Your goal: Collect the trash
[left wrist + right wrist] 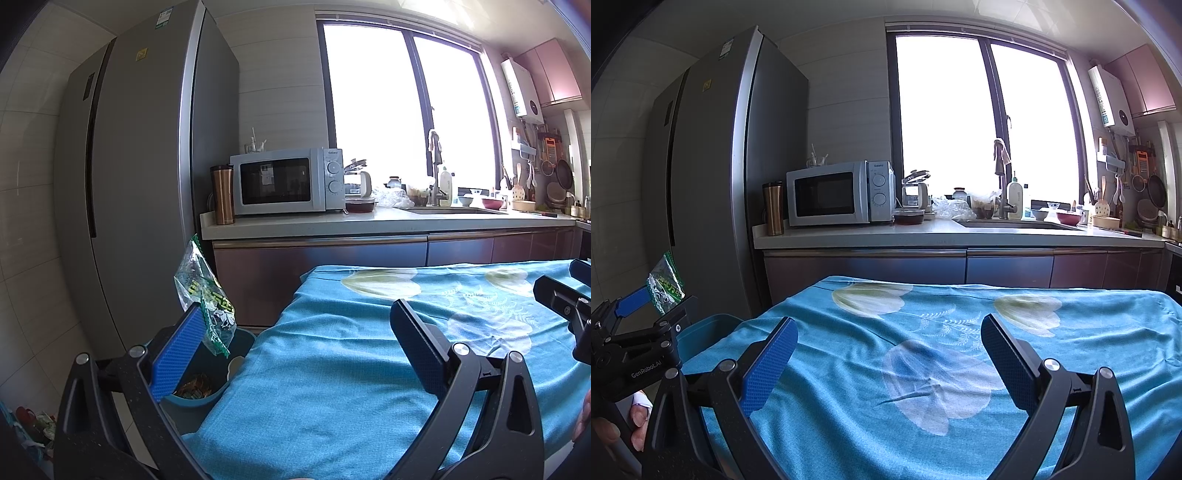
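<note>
My left gripper (295, 332) gapes; wrapper (205, 295) clings to its left pad above bin (221, 391), may stick. Right gripper (886, 358) wide, empty.

"GenRobot.AI" stands in pale letters on the black body of the left gripper (646, 310), seen from the right wrist camera. The microwave (839, 192) carries a small brand word above its dials, seemingly "Galanz". Green print on the wrapper (207, 299) and the fridge (147, 147) stickers are too small to read.
</note>
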### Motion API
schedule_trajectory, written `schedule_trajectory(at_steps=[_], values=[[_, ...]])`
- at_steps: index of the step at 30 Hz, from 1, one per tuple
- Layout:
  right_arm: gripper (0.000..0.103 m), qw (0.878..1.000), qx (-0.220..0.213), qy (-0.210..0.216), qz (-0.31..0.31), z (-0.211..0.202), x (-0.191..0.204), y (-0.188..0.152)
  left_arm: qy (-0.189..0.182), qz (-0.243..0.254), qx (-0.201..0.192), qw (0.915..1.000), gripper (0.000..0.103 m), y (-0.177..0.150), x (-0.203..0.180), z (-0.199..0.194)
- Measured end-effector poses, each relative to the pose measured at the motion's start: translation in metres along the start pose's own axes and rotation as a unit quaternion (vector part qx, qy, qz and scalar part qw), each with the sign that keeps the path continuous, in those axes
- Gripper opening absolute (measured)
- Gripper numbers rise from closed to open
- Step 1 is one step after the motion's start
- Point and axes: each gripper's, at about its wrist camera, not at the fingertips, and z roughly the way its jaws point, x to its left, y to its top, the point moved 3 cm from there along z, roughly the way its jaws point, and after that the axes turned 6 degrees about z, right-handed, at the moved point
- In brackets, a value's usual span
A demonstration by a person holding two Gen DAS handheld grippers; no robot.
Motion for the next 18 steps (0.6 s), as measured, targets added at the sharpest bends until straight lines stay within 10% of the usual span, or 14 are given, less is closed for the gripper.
schedule_trajectory(at_steps=[18], values=[[0.096, 1.0, -0.004, -0.001, -0.002, 0.0015, -0.0015, 0.0003, -0.002, -0.001, -0.002, 1.0, 0.097, 0.0002, 0.0006, 0.0042]])
